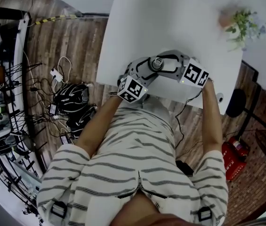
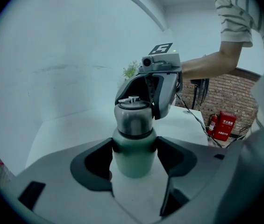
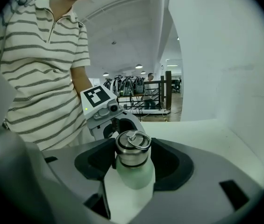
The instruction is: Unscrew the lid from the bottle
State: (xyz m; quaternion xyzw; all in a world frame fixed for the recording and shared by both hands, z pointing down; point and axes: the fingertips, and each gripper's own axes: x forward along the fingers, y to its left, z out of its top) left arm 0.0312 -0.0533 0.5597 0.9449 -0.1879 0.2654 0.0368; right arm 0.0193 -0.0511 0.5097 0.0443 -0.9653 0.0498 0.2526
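Observation:
A pale green bottle [image 1: 157,63] with a steel lid stands upright near the front edge of the white table [image 1: 170,18]. In the left gripper view my left gripper [image 2: 134,149] is shut on the bottle's green body [image 2: 132,155] just below the steel lid [image 2: 132,118]. In the right gripper view my right gripper [image 3: 132,154] comes from the opposite side, and its dark pads lie against both sides of the lid [image 3: 132,148], which has a ring handle on top. From above, the left gripper [image 1: 144,72] and right gripper [image 1: 169,66] meet at the bottle.
A small potted plant [image 1: 240,25] stands at the table's far right corner. On the wooden floor to the left lie cables and dark helmets [image 1: 71,98]. A red fire extinguisher [image 1: 234,155] and a black stool [image 1: 236,102] are on the right.

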